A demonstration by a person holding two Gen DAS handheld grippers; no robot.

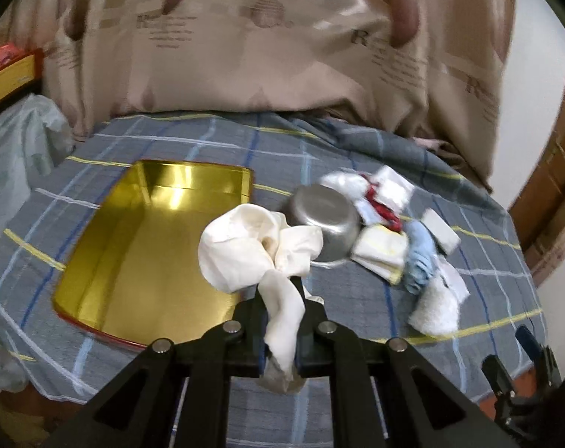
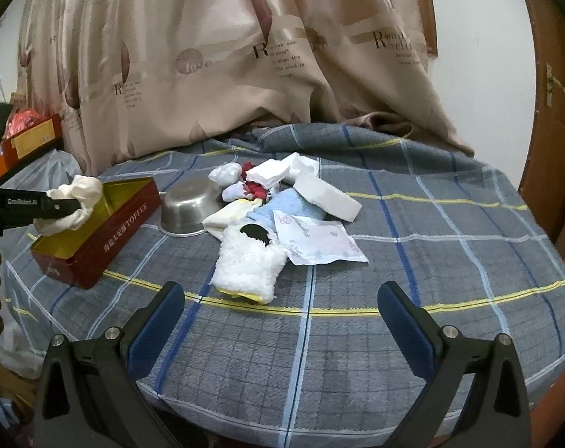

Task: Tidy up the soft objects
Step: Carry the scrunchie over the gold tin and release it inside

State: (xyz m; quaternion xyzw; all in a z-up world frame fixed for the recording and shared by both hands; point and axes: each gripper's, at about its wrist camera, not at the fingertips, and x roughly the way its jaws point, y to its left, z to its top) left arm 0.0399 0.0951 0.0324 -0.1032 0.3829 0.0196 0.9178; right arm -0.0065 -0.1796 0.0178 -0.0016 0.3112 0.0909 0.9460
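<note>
My left gripper (image 1: pixel 280 310) is shut on a cream cloth (image 1: pixel 252 250) and holds it in the air beside the right edge of the open gold-lined tin (image 1: pixel 133 254). In the right wrist view the left gripper (image 2: pixel 75 207) hangs with the cloth (image 2: pixel 79 194) over the red toffee tin (image 2: pixel 107 239). A pile of soft things lies right of the tin: a fluffy white mitt (image 2: pixel 249 265), a blue cloth (image 2: pixel 293 205), a printed packet (image 2: pixel 316 239), folded white pieces (image 2: pixel 267 173). My right gripper (image 2: pixel 280 317) is open and empty, low over the blanket in front of the pile.
A steel bowl (image 2: pixel 187 207) lies tipped between the tin and the pile. A white block (image 2: pixel 327 196) sits on the pile. The checked grey blanket (image 2: pixel 431 261) covers the bed; a beige curtain (image 2: pixel 226 56) hangs behind. A plastic bag (image 1: pixel 17 142) lies left.
</note>
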